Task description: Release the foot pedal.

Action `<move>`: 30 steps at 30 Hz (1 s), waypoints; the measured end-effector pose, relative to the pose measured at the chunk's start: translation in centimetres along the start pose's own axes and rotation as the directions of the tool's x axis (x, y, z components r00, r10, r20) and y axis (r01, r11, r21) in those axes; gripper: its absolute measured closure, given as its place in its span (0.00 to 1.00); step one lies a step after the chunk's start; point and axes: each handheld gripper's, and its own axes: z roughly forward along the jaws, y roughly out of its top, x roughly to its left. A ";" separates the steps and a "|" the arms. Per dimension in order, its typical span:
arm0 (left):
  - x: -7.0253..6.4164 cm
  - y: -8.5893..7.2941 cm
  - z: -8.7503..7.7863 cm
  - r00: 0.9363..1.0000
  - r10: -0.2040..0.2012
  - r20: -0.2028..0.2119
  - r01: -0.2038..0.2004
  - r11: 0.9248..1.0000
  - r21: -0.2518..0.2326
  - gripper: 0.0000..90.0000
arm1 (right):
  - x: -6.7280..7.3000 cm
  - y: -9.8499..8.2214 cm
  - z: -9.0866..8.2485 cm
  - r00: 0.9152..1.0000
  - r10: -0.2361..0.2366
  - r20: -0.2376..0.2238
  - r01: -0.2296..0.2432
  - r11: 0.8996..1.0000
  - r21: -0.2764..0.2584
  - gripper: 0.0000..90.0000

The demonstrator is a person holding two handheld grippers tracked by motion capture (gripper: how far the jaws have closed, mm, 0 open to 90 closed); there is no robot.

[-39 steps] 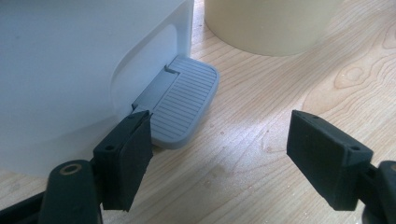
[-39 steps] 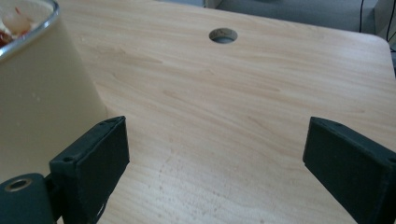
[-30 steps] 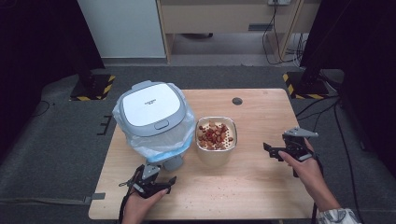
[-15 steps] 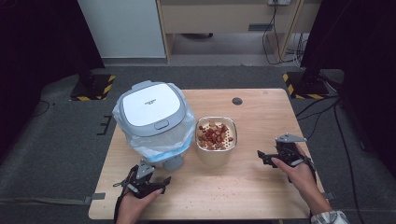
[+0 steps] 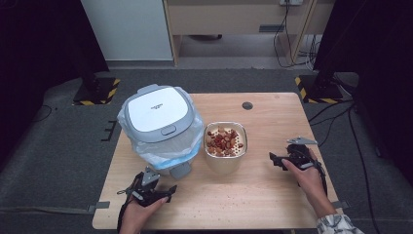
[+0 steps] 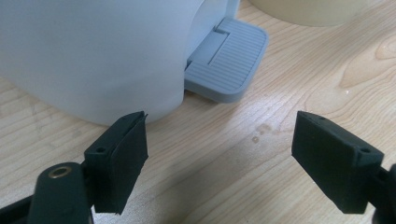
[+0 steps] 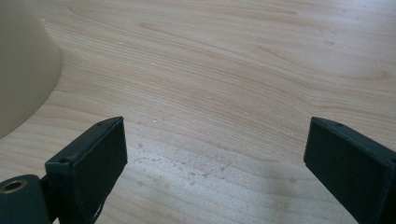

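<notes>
Both grippers rest low over the worktop [image 5: 263,190] with fingers spread wide, gripping nothing. The left gripper [image 5: 168,187] is near the bin [image 5: 158,122] pedal [image 6: 226,60]; the right gripper [image 5: 273,158] is right of the bowl [image 5: 225,146].

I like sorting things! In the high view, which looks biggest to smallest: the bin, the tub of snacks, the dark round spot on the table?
1. The bin, biggest.
2. The tub of snacks.
3. The dark round spot, smallest by far.
</notes>
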 end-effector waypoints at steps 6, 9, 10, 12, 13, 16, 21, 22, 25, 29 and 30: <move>0.2 -0.1 0.0 1.000 -0.007 -0.006 0.007 1.000 0.006 0.18 | -0.1 -0.3 0.7 1.000 0.016 0.014 -0.016 1.000 0.013 0.07; 0.3 -0.1 -0.1 1.000 -0.014 -0.009 0.014 1.000 0.004 0.17 | 0.0 -0.4 1.0 1.000 0.023 0.009 -0.023 1.000 0.015 0.06; 0.3 -0.1 0.0 1.000 -0.018 -0.008 0.018 1.000 0.002 0.17 | 0.0 -0.5 1.1 1.000 0.025 0.007 -0.025 1.000 0.017 0.06; 0.2 -0.1 0.0 1.000 -0.018 -0.005 0.018 1.000 0.003 0.17 | 0.3 -0.7 1.3 1.000 0.019 0.010 -0.020 0.999 0.028 0.06; 0.2 -0.1 0.0 1.000 -0.017 -0.004 0.017 1.000 0.003 0.17 | 0.5 -0.7 1.5 1.000 0.010 0.012 -0.011 0.999 0.034 0.06; 0.2 -0.1 0.0 1.000 -0.021 -0.002 0.021 1.000 0.004 0.17 | 1.2 -1.0 2.1 0.999 -0.018 0.030 0.016 0.997 0.076 0.04; 0.3 -0.1 -0.1 0.999 -0.032 -0.008 0.032 0.999 -0.003 0.16 | 2.1 -1.3 2.2 0.998 -0.048 0.028 0.046 0.997 0.069 0.02; 0.3 -0.1 -0.1 0.999 -0.033 -0.009 0.033 0.999 -0.004 0.16 | 2.3 -1.5 2.0 0.998 -0.056 0.023 0.054 0.996 0.068 0.02; 0.4 -0.2 -0.1 0.999 -0.030 -0.011 0.031 1.000 0.002 0.16 | 2.5 -1.8 1.7 0.998 -0.062 0.013 0.061 0.996 0.068 0.02; 0.4 -0.2 -0.1 0.999 -0.032 -0.016 0.033 0.999 0.005 0.16 | 2.6 -2.1 1.3 0.998 -0.066 0.009 0.066 0.996 0.067 0.02; 0.5 -0.2 0.0 0.999 -0.035 -0.019 0.035 0.999 0.010 0.16 | 2.6 -2.1 1.3 0.998 -0.065 0.008 0.064 0.996 0.068 0.02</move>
